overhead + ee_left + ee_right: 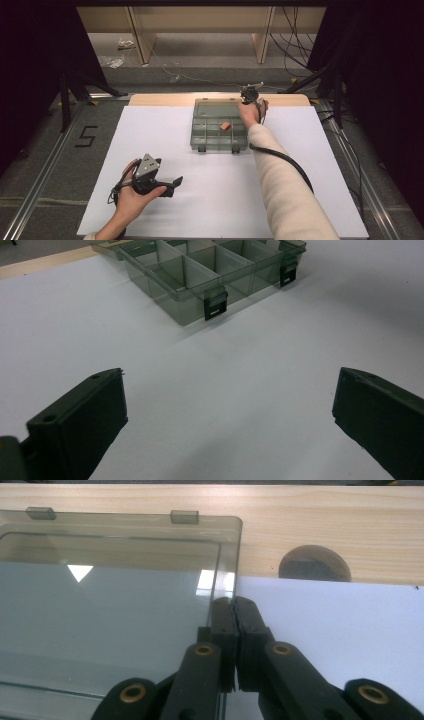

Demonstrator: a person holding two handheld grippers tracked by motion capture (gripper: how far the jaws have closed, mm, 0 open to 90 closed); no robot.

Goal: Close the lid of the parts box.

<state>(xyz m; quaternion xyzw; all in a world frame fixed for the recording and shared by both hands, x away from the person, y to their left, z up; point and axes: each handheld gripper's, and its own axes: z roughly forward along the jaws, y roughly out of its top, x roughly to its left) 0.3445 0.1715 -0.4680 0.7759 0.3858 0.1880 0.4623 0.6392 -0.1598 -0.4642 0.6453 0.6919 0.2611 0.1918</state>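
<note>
White sheeting covers the table [215,200], with the clear organizer box [219,131] at upper centre, its lid [110,610] laid open. Right gripper [234,605] has its jaws pinched on the lid's edge, presumably to swing it; left gripper [225,415] rests lower left, jaws wide apart and holding nothing.

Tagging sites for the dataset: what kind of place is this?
Probably a lab data-collection rig, not a home or shop. Signs: a white board laid over a wooden table, black curtains with stands on both sides, loose cables on the floor, and a "5" taped there.
</note>
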